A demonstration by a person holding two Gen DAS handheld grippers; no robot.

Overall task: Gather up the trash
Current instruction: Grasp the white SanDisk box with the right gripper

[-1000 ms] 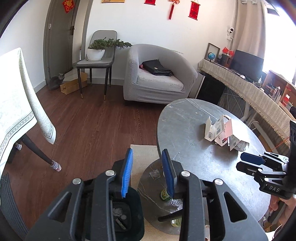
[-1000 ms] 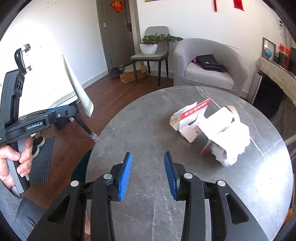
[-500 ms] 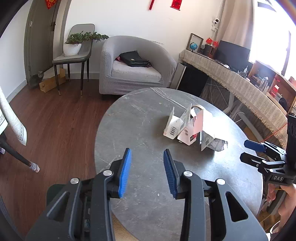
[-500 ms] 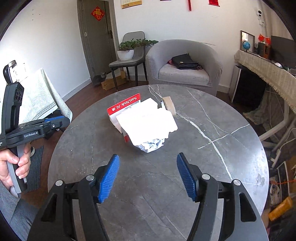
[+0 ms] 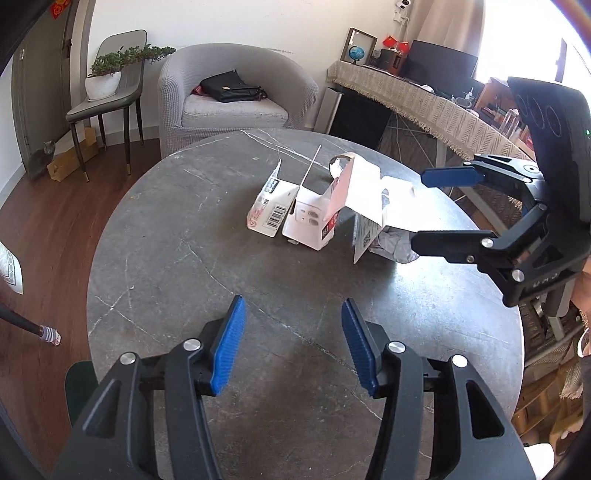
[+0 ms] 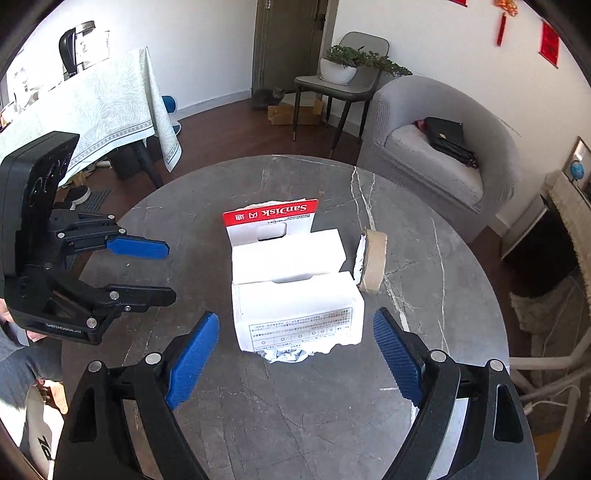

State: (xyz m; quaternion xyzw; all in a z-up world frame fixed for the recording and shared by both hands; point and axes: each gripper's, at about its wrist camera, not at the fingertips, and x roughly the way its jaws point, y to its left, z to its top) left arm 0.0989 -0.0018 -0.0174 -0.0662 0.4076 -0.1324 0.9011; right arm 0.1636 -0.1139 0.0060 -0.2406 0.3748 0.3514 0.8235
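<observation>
Straddling the torn white cardboard box (image 6: 295, 295) on the grey marble tabletop (image 6: 258, 424), the right gripper (image 6: 295, 354) – fingers just opened wide, nothing between – looks poised to grab it.

Left hand-held gripper (image 5: 291, 345) and right hand-held gripper (image 6: 293, 356) — both just opening, empty.

White walls (image 5: 221, 22) and dark wood floor (image 5: 55, 206) frame a round grey marble tabletop (image 6: 280, 398), and behind it sits a grey tub armchair (image 5: 236, 99) with a black bag (image 5: 231, 86) on its seat. Beside that, a grey chair (image 6: 343, 83) carries a potted plant (image 6: 340, 66); a grey cat (image 5: 42, 157) crouches by the door (image 6: 288, 40). Bright daylight pours over a long fringed desk (image 5: 424, 99), and a patterned tablecloth (image 6: 96, 110) drapes another table.
</observation>
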